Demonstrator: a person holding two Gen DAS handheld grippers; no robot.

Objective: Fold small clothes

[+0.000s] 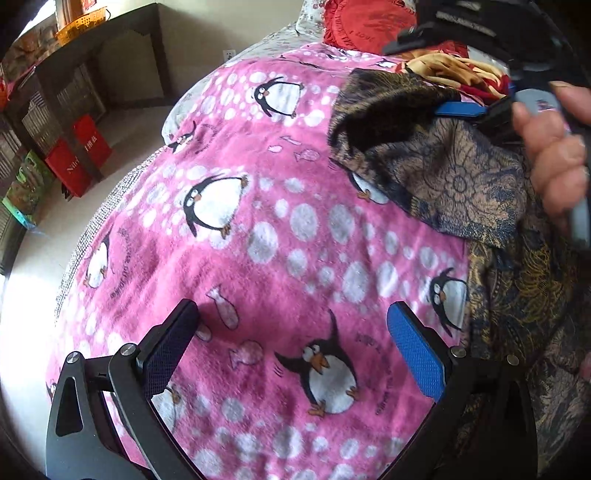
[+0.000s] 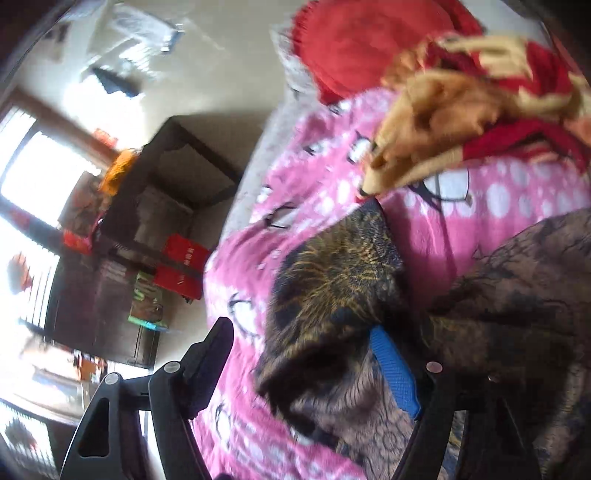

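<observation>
Pink penguin blanket (image 1: 258, 229) covers the bed beneath my empty, wide-open left gripper (image 1: 291, 343), while my right gripper (image 2: 314, 373) stands open, dark gold-patterned garment (image 2: 332, 280) draped crumpled over its blue finger (image 2: 395, 369), long axis unclear.

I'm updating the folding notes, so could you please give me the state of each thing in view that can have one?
Left gripper: open, empty, over the blanket.
Right gripper: open; garment draped across its blue finger, not pinched.
Garment: dark patterned cloth, bunched and unfolded, one edge lifted.
Blanket: pink penguin print, spread over the bed.
Red cushion: lying at the far end.
</observation>
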